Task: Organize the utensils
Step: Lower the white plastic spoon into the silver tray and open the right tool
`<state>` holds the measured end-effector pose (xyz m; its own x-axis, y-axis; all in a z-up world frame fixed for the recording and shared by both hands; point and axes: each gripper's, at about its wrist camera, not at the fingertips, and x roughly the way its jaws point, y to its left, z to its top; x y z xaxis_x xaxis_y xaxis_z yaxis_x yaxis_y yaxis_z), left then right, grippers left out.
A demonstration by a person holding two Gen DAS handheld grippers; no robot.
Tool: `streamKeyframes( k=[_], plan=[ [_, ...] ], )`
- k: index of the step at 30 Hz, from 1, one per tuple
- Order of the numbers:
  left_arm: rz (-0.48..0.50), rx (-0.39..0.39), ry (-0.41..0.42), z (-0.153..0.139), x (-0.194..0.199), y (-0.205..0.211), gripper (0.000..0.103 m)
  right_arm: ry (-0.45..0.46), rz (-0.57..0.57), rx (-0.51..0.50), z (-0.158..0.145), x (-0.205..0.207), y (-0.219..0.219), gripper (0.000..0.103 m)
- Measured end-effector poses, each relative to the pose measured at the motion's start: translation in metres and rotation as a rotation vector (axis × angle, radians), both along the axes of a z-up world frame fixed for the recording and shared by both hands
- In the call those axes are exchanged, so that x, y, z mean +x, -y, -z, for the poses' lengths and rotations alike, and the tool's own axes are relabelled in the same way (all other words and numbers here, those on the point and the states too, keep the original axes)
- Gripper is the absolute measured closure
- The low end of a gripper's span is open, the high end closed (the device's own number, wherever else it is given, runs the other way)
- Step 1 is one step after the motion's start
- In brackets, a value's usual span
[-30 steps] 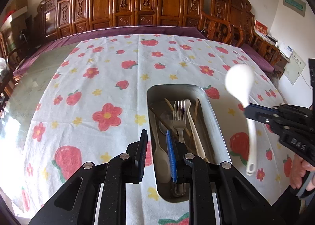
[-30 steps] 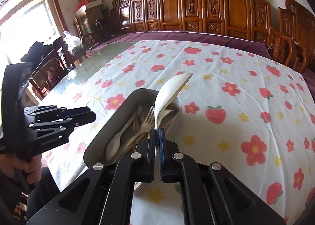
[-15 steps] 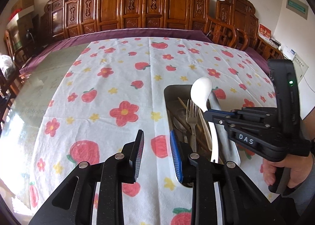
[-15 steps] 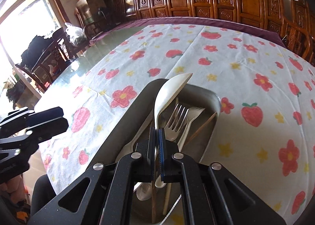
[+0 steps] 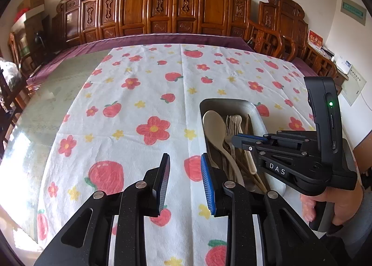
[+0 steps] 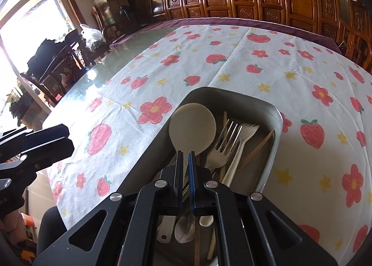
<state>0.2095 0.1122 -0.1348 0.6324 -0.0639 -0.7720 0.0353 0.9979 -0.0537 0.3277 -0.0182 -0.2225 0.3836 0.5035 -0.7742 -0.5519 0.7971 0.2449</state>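
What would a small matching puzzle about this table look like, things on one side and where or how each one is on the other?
Things:
1. white spoon
2. metal fork
3. left gripper
4. metal tray

States:
a. open, over the tablecloth
b. holds the utensils
c. pinched by the right gripper
d. lying loose in the tray

Pairs: 1-c, 2-d, 3-a, 4-b

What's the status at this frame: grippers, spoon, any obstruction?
Left gripper open, empty, over the tablecloth. Right gripper shut on white spoon, bowl down in the metal tray. Forks and chopsticks crowd alongside; nothing blocking.
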Motion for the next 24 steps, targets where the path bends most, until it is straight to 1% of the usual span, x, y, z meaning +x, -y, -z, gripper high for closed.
streamKeyframes(
  k=[3, 6, 8, 9, 11, 12, 13, 14, 15, 16, 17, 18, 19, 20, 21, 22, 24],
  plan=[
    [0.0, -0.001, 0.011, -0.005, -0.004, 0.003, 0.071, 0.026, 0.013, 0.003, -0.009, -0.007, 0.01, 0.097],
    [0.001, -0.007, 0.018, -0.009, -0.009, 0.006, 0.07, 0.055, 0.034, 0.003, -0.021, -0.018, 0.024, 0.097],
    [0.002, -0.009, 0.028, -0.013, -0.014, 0.011, 0.063, 0.081, 0.055, -0.002, -0.03, -0.028, 0.036, 0.097],
    [0.003, -0.009, 0.034, -0.015, -0.016, 0.013, 0.056, 0.094, 0.07, -0.002, -0.036, -0.034, 0.044, 0.097],
    [0.006, -0.012, 0.041, -0.019, -0.021, 0.017, 0.056, 0.115, 0.088, 0.002, -0.045, -0.044, 0.056, 0.097],
    [0.009, -0.015, 0.042, -0.021, -0.023, 0.02, 0.052, 0.129, 0.099, 0.0, -0.05, -0.049, 0.062, 0.091],
    [0.008, -0.013, 0.046, -0.023, -0.026, 0.023, 0.036, 0.14, 0.109, -0.001, -0.054, -0.054, 0.067, 0.079],
    [0.008, -0.013, 0.055, -0.025, -0.029, 0.025, 0.03, 0.154, 0.123, -0.001, -0.059, -0.06, 0.074, 0.072],
    [0.009, -0.013, 0.067, -0.027, -0.032, 0.028, 0.023, 0.169, 0.137, 0.002, -0.064, -0.067, 0.082, 0.062],
    [0.013, -0.013, 0.076, -0.03, -0.036, 0.032, 0.019, 0.18, 0.147, 0.006, -0.068, -0.073, 0.088, 0.056],
    [0.014, -0.013, 0.078, -0.031, -0.039, 0.035, 0.018, 0.19, 0.161, 0.008, -0.071, -0.079, 0.095, 0.053],
    [0.013, -0.012, 0.078, -0.032, -0.041, 0.037, 0.015, 0.196, 0.173, 0.009, -0.073, -0.084, 0.1, 0.045],
    [0.013, -0.012, 0.08, -0.034, -0.044, 0.041, 0.011, 0.206, 0.192, 0.012, -0.077, -0.091, 0.108, 0.034],
    [0.016, -0.012, 0.085, -0.035, -0.047, 0.043, 0.01, 0.215, 0.205, 0.013, -0.08, -0.097, 0.113, 0.028],
    [0.018, -0.011, 0.091, -0.036, -0.05, 0.046, 0.008, 0.226, 0.221, 0.016, -0.083, -0.102, 0.12, 0.02],
    [0.02, -0.005, 0.095, -0.037, -0.054, 0.05, 0.008, 0.241, 0.242, 0.018, -0.087, -0.11, 0.128, 0.014],
    [0.024, 0.002, 0.087, -0.037, -0.059, 0.055, 0.008, 0.256, 0.275, 0.013, -0.092, -0.121, 0.14, 0.006]
  ],
)
